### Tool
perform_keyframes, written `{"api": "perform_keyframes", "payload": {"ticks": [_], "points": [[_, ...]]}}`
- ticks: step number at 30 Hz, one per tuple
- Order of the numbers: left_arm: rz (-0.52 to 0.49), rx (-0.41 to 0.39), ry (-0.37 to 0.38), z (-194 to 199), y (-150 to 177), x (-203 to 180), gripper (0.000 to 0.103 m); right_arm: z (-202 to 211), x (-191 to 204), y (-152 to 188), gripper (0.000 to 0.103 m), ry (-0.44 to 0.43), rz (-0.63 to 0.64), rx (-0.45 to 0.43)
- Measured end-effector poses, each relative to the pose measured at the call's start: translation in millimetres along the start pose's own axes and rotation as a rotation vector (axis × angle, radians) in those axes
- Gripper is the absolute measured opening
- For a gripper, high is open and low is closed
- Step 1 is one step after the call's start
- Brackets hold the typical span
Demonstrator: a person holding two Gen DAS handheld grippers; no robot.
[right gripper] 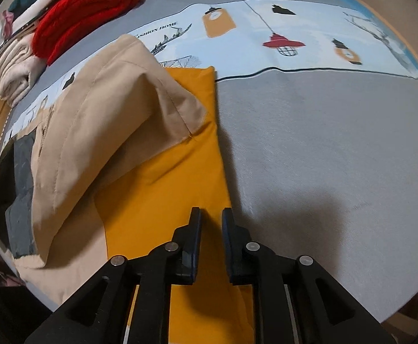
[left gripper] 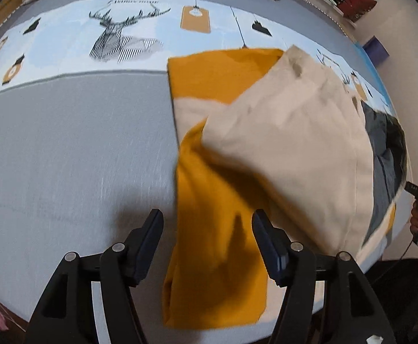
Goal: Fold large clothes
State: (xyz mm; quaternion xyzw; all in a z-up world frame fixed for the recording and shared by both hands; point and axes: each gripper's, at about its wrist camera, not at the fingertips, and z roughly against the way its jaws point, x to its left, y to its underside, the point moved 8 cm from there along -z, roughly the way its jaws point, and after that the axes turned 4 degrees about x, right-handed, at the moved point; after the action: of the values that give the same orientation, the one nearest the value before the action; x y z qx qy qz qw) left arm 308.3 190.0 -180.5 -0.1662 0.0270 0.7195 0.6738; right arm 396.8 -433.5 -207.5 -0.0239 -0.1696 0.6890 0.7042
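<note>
Left wrist view looks down on a colour-block jacket (left gripper: 223,200) in mustard, beige and dark grey, spread on a bed (left gripper: 65,157) under a grey sheet with a printed deer-and-lantern band along its far part. The left hand-held gripper (left gripper: 206,220) stands with its jaws well apart, straddling the near mustard edge of the garment; cloth lies between the jaws, but the pads do not press on it, so nothing is held. A beige panel, already folded over, rises to the right of this gripper and slopes away toward the far right.

In the right wrist view the right hand-held gripper (right gripper: 211,218) shows only a narrow gap between its jaws, poised over the mustard strip close to that strip's right edge, where it meets bare sheet. I see no cloth pinched there, so I read it as empty.

The strip's long axis runs from near to far, almost in line with both grippers, and the beige fold sits to the left in this view. A stack of folded clothes (right gripper: 88,8), red knit on top, lies at the far left corner of the bed.

My judgement: the next fold turns on the near mustard hem, which lies directly under both grippers; the left one, open wider, looks readier to take it.
</note>
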Motion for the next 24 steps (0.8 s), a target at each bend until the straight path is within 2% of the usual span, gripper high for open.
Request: {"api": "perform_keyframes", "payload": {"ticks": [9,16,20,21,22,23,24], "points": [[-0.020,-0.031,-0.041,-14.2,-39.1,-11.5,0.061,-14.3,5.9,-37.4,0.017,0.017,-0.012,-0.042],[0.044,-0.115,-0.002,-12.0,-72.9,-5.6,0.061,-19.0,11.4,-66.1,0.017,-0.003,-0.015,-0.089],[0.076,-0.131,0.042,-14.8,-84.3,-4.1,0.058,-18.2,20.3,-74.7,0.017,-0.036,0.013,-0.114],[0.076,-0.129,0.044,-16.4,-86.0,-4.0,0.050,-17.7,23.3,-75.8,0.017,-0.041,0.022,-0.119],[0.075,-0.129,0.040,-17.0,-87.1,-3.6,0.035,-17.5,27.1,-77.4,0.017,-0.047,0.035,-0.125],[0.075,-0.134,0.040,-17.0,-89.1,-2.8,0.026,-17.3,29.4,-78.0,0.017,-0.051,0.044,-0.128],[0.075,-0.139,0.049,-16.3,-89.9,-2.8,0.010,-17.1,31.9,-79.0,0.017,-0.054,0.052,-0.133]]}}
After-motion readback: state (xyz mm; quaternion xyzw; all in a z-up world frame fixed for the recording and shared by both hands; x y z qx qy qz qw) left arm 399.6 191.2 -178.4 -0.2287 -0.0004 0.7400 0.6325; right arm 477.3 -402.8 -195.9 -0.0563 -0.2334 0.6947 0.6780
